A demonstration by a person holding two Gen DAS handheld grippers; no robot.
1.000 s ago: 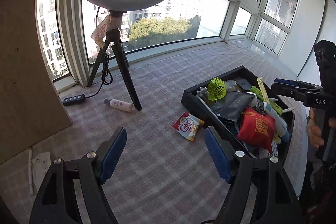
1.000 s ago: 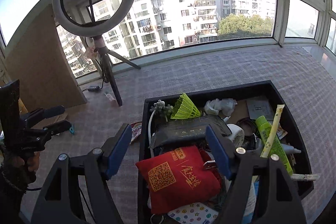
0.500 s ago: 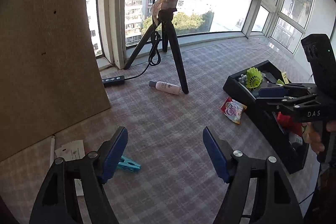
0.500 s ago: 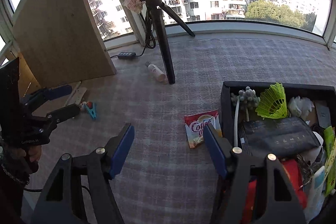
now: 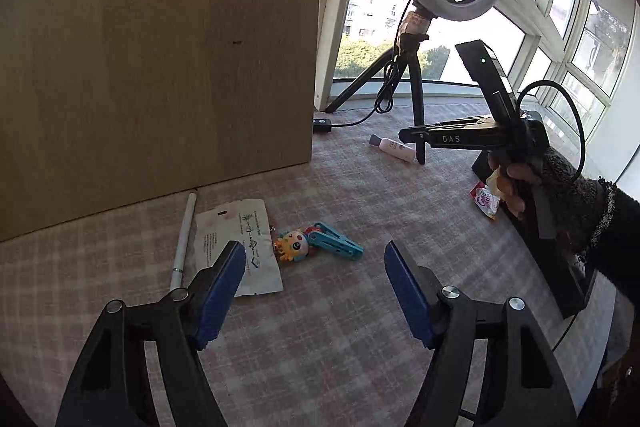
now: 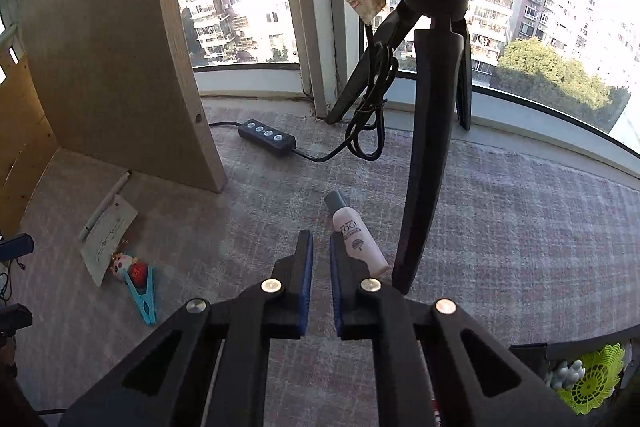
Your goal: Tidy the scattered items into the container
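Beside the tripod leg (image 6: 424,163), a small bottle (image 6: 357,241) (possibly touching).

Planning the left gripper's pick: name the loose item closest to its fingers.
The paper packet: its corner sits under the left gripper's finger; the toy, clip and pen lie beyond.

Matt woven checked cloth (image 5: 340,339), wood-grain board (image 5: 160,59), glossy plastic bottle (image 6: 358,245).

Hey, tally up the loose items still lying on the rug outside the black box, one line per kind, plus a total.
Pen: 1
Paper packet: 1
Toy keychain: 1
Blue clip: 1
Bottle: 1
Coffee sachet: 1
Total: 6
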